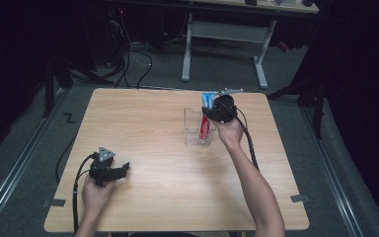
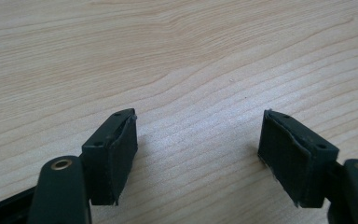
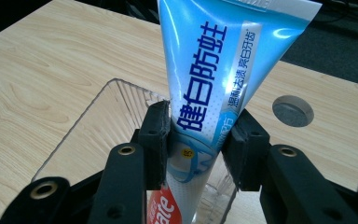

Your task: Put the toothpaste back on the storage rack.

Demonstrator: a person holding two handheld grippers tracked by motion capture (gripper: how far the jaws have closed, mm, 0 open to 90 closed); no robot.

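Observation:
A blue toothpaste tube (image 3: 214, 60) stands tilted in a clear plastic container (image 3: 98, 121), its flat end up. My right gripper (image 3: 196, 140) has its pads against both edges of the tube, just above the container's rim. A red toothpaste tube (image 3: 161, 205) lies lower in the same container. In the high view the right gripper (image 1: 206, 109) hovers over the container (image 1: 191, 118) at the table's far right, with the blue tube (image 1: 207, 97) and the red tube (image 1: 204, 127) under it. My left gripper (image 1: 123, 168) rests on the table at the near left, its jaws wide apart (image 2: 198, 140) with only bare wood between them.
The wooden table (image 1: 143, 123) has a round grey cable hole (image 3: 292, 111) just beyond the container. A white-legged desk (image 1: 224, 49) and loose cables lie on the floor past the far edge.

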